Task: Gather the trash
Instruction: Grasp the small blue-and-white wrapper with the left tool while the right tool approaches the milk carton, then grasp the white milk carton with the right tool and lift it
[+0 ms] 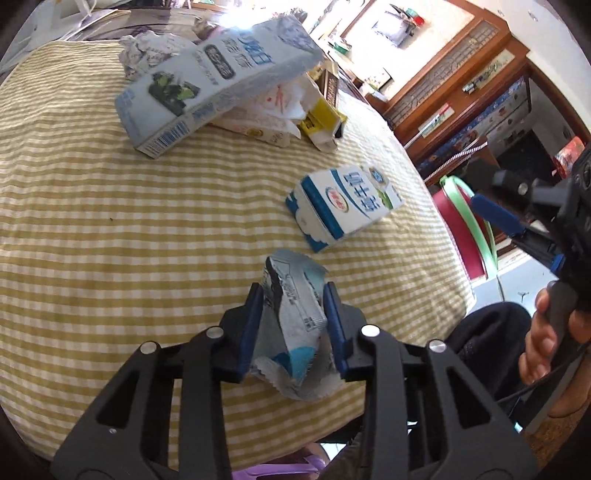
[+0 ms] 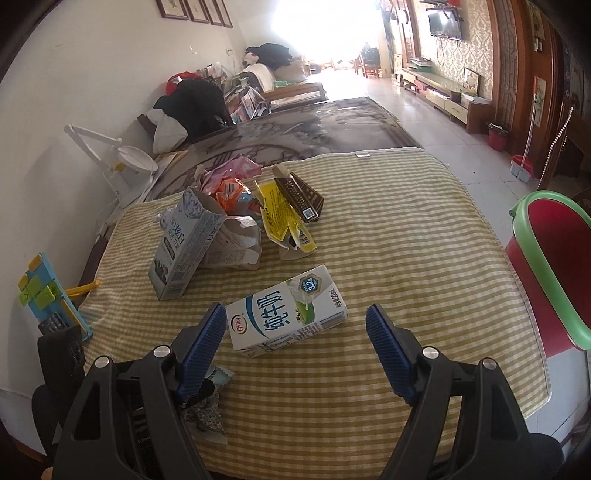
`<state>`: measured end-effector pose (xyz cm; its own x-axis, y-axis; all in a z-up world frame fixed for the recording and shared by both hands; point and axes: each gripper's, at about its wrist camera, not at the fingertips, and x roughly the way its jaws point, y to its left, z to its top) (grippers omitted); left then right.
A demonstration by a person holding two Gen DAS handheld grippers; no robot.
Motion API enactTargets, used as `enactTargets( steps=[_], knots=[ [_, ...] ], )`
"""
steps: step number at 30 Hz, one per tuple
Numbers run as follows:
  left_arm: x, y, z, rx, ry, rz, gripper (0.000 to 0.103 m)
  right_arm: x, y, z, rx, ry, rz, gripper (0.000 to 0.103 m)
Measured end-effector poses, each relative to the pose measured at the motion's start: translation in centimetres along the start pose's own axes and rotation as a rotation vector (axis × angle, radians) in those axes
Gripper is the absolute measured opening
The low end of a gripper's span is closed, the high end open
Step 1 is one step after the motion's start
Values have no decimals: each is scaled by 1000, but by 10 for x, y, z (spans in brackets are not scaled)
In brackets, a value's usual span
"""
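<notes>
The left gripper (image 1: 293, 325) is clenching a crumpled foil wrapper (image 1: 291, 321) beside the milk carton (image 2: 286, 314), the right gripper (image 2: 295, 347) is hanging released over that carton, and the limp wrapper is maybe slipping out.

white desk lamp (image 2: 125, 157) | wall television (image 2: 445, 22) | framed pictures (image 2: 195, 9)

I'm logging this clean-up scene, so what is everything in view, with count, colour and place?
Crumpled wrapper: one, silver and blue, pinched in left gripper.
Milk carton: one, white, blue and green, lying mid-cloth.
Tall carton: one, pale blue, leaning on the pile.
Trash pile: one, yellow, brown, orange, pink, far cloth.
Tablecloth: one, yellow-white striped, over table.
Bin: one, red, green rim, right of table.
Desk lamp: one, white, left.
Left gripper: shut on wrapper.
Right gripper: open, flanking milk carton.
</notes>
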<state>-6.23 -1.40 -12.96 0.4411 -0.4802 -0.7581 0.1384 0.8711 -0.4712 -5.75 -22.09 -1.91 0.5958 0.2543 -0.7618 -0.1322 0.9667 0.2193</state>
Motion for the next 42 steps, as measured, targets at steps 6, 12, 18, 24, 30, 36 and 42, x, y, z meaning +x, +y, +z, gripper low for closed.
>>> enactTargets(
  steps=[6, 12, 18, 24, 30, 36, 42],
  knots=[
    [-7, 5, 4, 0, -32, 25, 38, 20, 8, 11, -127, 82, -17, 76],
    [-8, -3, 3, 34, -29, -4, 65, 54, 35, 28, -568, 255, -25, 83],
    [6, -22, -5, 120, 24, 0, 65, 97, 54, 17, -932, 405, -87, 83],
    [14, -20, -6, 123, 36, 5, 26, 123, 74, 0, -1121, 522, -41, 87],
    [0, 8, 8, 21, -69, 58, 22, 154, 72, -10, -1204, 635, -117, 85],
    [-6, 30, 15, -53, -105, 122, 25, 159, 49, 24, -886, 607, -86, 74],
    [-16, 31, 17, -58, -155, 173, 63, 156, 24, 40, -750, 594, -2, 73]
  ],
)
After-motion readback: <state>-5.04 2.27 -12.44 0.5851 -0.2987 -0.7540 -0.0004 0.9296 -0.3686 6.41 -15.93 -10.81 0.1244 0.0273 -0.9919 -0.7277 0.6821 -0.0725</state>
